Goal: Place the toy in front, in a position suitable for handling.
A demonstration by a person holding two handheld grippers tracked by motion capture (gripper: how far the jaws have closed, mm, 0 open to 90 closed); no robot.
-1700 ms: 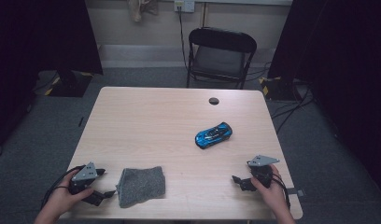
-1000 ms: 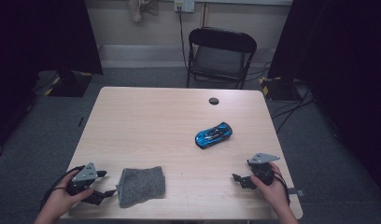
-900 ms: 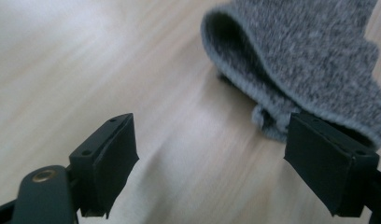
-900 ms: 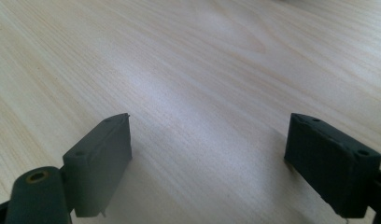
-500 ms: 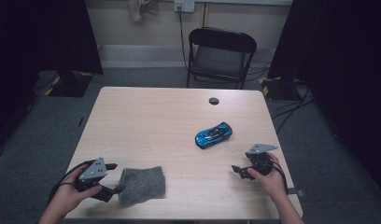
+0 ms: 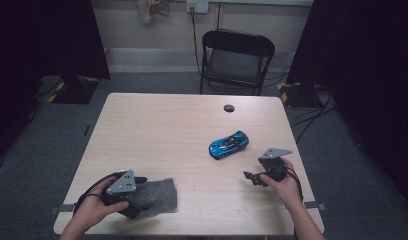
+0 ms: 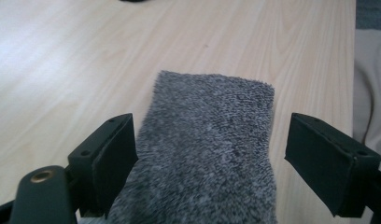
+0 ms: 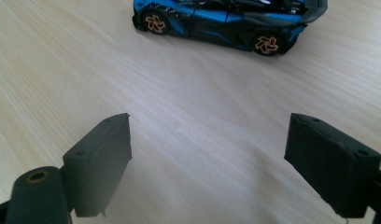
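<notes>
Left gripper view alone shows left hand-held gripper (image 7: 202, 154) spread wide, straddling grey cloth (image 7: 207, 144).

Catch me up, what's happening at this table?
A person sits at a light wood table with a gripper in each hand. The left gripper is open, jaws either side of a grey cloth at the near left edge, not closed on it. The right gripper is open too, over bare table and pointed at a blue toy car lying ahead of it, apart from the jaws. A small dark round object sits near the far edge. Nothing is lifted.
</notes>
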